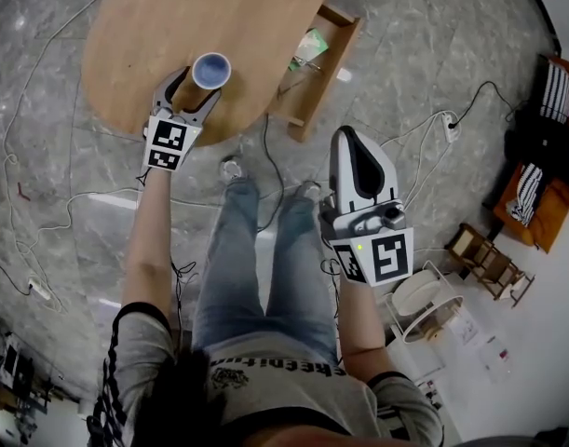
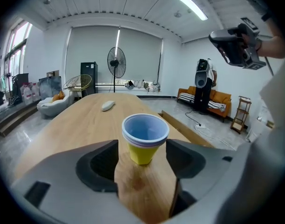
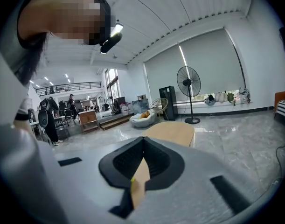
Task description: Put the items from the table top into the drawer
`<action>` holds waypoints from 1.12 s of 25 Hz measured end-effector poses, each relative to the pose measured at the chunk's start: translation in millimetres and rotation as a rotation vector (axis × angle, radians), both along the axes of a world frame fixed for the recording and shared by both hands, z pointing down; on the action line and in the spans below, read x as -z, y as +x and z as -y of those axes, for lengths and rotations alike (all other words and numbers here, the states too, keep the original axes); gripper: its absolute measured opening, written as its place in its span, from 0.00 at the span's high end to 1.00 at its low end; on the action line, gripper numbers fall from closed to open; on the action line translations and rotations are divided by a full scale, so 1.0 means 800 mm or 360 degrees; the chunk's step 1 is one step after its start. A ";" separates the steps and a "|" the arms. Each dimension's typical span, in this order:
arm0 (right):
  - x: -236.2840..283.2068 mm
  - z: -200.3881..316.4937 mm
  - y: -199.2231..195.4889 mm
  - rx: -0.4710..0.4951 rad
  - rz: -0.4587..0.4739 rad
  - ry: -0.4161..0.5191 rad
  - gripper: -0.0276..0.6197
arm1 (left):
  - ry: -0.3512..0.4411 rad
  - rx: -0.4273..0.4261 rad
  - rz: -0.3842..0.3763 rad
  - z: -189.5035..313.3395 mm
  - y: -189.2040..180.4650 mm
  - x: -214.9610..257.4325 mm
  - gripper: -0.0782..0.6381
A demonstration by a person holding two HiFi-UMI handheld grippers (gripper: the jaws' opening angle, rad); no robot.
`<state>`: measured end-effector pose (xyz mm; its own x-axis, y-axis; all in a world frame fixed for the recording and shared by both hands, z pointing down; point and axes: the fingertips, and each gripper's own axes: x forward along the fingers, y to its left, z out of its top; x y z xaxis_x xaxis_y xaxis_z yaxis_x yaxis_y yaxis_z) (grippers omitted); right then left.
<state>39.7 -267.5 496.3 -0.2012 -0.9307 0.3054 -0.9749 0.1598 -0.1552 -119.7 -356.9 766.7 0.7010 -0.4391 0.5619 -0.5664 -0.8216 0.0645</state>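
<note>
Left gripper view: we see blue-over-yellow cups (image 2: pixel 144 133), upright. Our left gripper (image 2: pixel 142 147), angled down, straddles them, spread wide. Our right gripper (image 3: pixel 143 140) is pressed together

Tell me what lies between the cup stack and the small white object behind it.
Nothing: only bare tabletop between cup stack and white object, per the left gripper view.

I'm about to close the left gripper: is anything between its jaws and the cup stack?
Nothing visible. The cup stack stands alone on the table between the left gripper's open jaws, with no other thing beside it.
</note>
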 end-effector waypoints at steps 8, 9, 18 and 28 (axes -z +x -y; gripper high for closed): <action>-0.029 0.001 0.010 0.0039 0.0045 -0.0041 0.96 | 0.0068 -0.0015 0.0009 0.011 0.024 0.000 0.56; -0.028 0.002 0.012 0.0046 0.0045 -0.0037 0.96 | 0.0073 -0.0011 0.0004 0.011 0.025 0.002 0.56; -0.021 -0.010 0.060 0.0079 0.0054 -0.0015 0.96 | 0.0127 0.0067 -0.0136 -0.016 0.068 0.038 0.57; -0.009 -0.039 0.126 0.0154 0.0048 0.0019 0.96 | 0.0130 0.0132 -0.0282 -0.085 0.166 0.065 0.57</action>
